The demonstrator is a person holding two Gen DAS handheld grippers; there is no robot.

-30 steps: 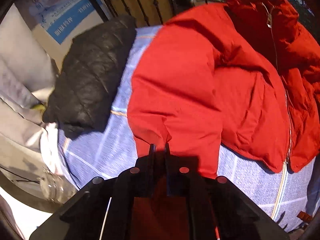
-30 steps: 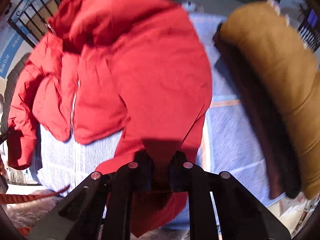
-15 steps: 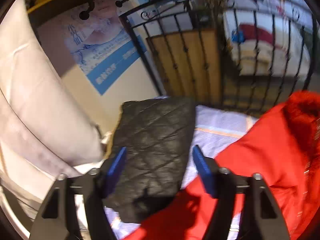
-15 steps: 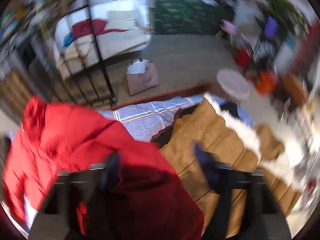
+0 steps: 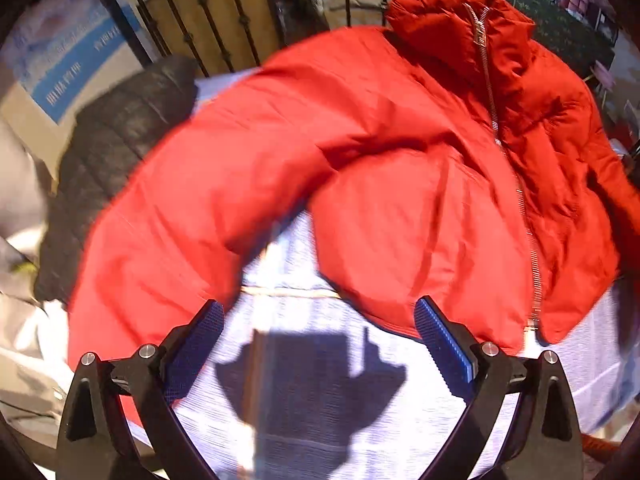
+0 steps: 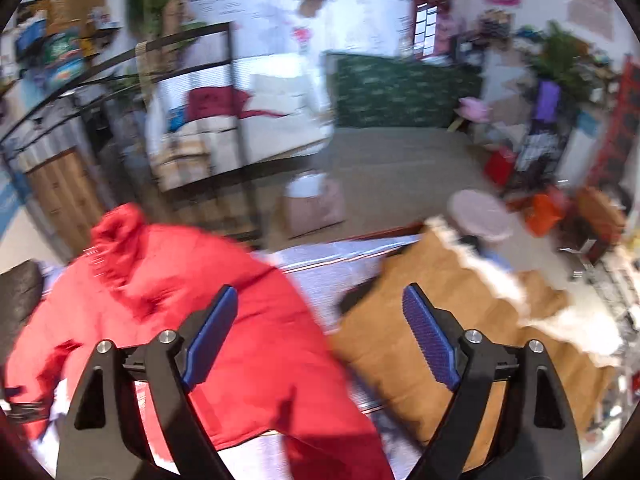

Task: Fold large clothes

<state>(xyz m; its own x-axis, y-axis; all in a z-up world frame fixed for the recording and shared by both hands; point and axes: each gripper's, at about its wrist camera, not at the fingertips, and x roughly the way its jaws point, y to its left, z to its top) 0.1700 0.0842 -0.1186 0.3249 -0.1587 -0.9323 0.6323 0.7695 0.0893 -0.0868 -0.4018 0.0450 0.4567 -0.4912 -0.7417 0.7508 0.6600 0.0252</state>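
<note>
**Both sets of fingers spread, red jacket lying free**

Fingers on your left gripper (image 5: 316, 332) have just been opening and now stand wide apart, their ribbed blue pads (image 5: 444, 344) bare, nothing between them but the woven, pale blue checked cloth (image 5: 320, 420) covering the surface. Your right gripper (image 6: 316, 334) has likewise just been opening; its fingers are spread over, not on, the fabric below.

Just beyond your left fingers lies the puffy red jacket (image 5: 380, 160), smooth and padded, one thick sleeve curving down to the left, the metal zipper (image 5: 496, 120) running up to a stand-up collar. Left of it sits a black quilted garment (image 5: 116, 152), diamond-stitched. From the right wrist view, a tan coat (image 6: 440, 320) with fluffy white trim lies beside the jacket. Black iron railings (image 5: 200, 12) stand behind.
</note>
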